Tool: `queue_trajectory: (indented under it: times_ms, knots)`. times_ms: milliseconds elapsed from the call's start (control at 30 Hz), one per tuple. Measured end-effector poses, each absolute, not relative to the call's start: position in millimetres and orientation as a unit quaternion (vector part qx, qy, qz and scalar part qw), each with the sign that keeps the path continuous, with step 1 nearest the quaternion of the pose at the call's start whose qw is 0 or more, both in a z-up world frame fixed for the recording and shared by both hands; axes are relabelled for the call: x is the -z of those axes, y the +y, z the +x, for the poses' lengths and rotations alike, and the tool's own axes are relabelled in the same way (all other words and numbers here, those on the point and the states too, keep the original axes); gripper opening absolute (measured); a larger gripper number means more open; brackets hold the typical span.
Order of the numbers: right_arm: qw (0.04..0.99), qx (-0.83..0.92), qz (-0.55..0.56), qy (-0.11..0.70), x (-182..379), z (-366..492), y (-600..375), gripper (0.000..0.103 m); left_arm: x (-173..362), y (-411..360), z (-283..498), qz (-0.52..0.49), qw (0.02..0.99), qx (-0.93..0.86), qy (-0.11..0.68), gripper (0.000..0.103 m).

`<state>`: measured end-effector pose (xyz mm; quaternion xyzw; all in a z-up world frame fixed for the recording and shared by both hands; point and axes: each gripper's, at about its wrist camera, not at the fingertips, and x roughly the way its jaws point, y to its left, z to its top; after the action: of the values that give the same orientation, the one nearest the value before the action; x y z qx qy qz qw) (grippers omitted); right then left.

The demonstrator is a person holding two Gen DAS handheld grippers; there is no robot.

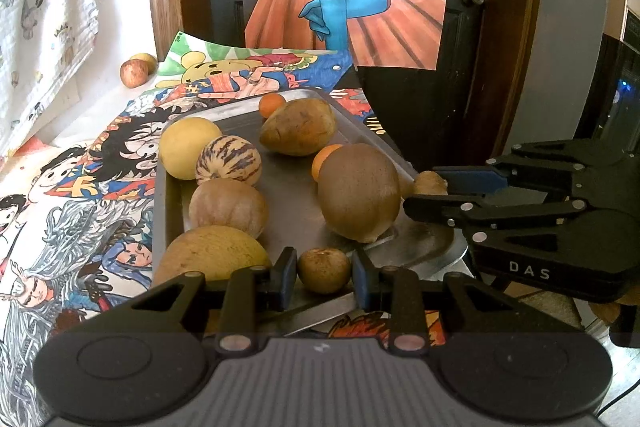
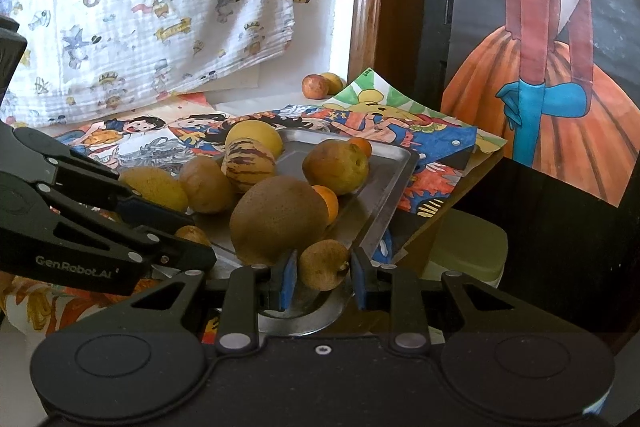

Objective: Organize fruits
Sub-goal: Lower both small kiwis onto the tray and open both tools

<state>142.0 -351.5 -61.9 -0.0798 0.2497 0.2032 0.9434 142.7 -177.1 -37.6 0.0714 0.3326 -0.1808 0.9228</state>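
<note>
Now my left claw [image 1: 324, 277] sits at the near edge of the metal tray [image 1: 296, 195], its blue pads spread to either side of a small brown fruit [image 1: 325, 270]; whether the pads press it or only flank it, I cannot tell. My right claw [image 2: 323, 277] stands likewise around a second small brown fruit [image 2: 323, 264] at the tray's near corner, with its stem nub pointing toward the right pad; there too I cannot tell if the pads touch it.

On the tray, a large brown kiwi-like fruit [image 1: 359, 191] lies near the right rim, its long axis running from the far left down toward the near right; a small orange [image 1: 323, 159] touches its far side. Beyond these a mottled pear-shaped fruit [image 1: 298, 126] lies with its narrow end pointing left, and another small orange [image 1: 271, 104] sits just behind it at the far rim. Along the left rim run four fruits in a row: a yellow round one [image 1: 188, 147] farthest, then a striped one [image 1: 229, 162], then a tan round one [image 1: 227, 207], then a yellowish oval one [image 1: 212, 251] nearest, its long axis lying across my view.

The tray rests on cartoon-printed paper [image 1: 80, 187] covering the counter; two small fruits [image 1: 136, 69] lie well apart from it, at the far wall.
</note>
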Motion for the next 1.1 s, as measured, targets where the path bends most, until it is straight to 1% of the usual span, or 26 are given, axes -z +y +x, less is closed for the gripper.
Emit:
queue_trajectory:
  times_ms: [633,1033,1100]
  knots:
    - [0.943,-0.204,-0.067,0.253,62,144,-358,0.033,38,-178,142,0.075,0.923,0.182,0.332,0.036]
    - [0.946,-0.196,-0.060,0.252,61,141,-362,0.036,36,-174,142,0.050,0.921,0.194,0.333,0.049]
    - [0.946,-0.194,-0.059,0.252,61,140,-363,0.037,35,-174,141,0.048,0.920,0.201,0.334,0.061]
